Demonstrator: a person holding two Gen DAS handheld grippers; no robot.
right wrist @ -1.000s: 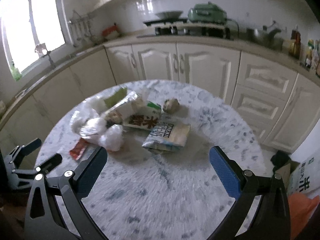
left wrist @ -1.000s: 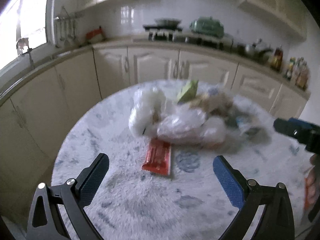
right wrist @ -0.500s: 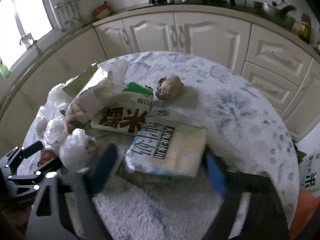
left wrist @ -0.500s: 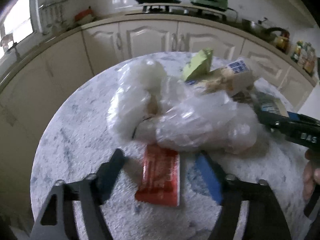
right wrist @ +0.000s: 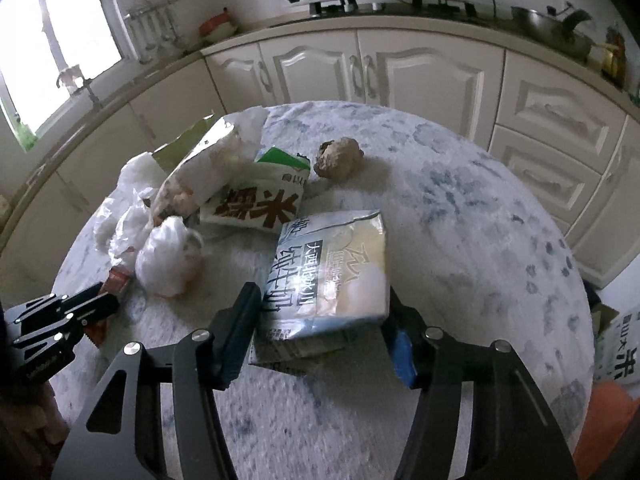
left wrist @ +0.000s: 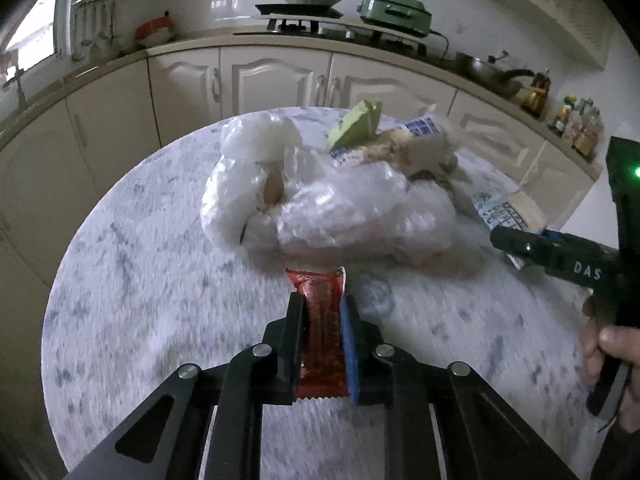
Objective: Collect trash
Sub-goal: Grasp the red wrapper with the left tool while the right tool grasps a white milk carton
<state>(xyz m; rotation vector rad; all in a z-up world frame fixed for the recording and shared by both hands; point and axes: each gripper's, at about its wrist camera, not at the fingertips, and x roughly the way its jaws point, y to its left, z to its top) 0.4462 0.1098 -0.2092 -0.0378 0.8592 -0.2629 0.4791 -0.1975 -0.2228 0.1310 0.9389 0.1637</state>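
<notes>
A red snack wrapper (left wrist: 320, 344) lies on the round marble table (left wrist: 132, 280), just in front of a heap of clear plastic bags (left wrist: 340, 208). My left gripper (left wrist: 322, 300) is shut on the wrapper, one pad against each long side. A flattened blue-and-white milk carton (right wrist: 332, 264) lies in front of my right gripper (right wrist: 322, 296). Its jaws are closing with the carton between them, and both pads meet the carton's sides. A hand (left wrist: 604, 348) holds the right gripper at the right edge of the left wrist view.
Behind the carton lie a white packet with brown characters (right wrist: 256, 208), an open snack bag (right wrist: 200, 176), a knotted plastic bag (right wrist: 168, 256) and a crumpled brown paper ball (right wrist: 338, 158). White kitchen cabinets (right wrist: 420, 76) curve around the table. A box (right wrist: 624, 352) stands on the floor at right.
Both grippers came down and forward to the table and closed from wide open. The left one took hold of the red wrapper; the right one closed in on the milk carton.
</notes>
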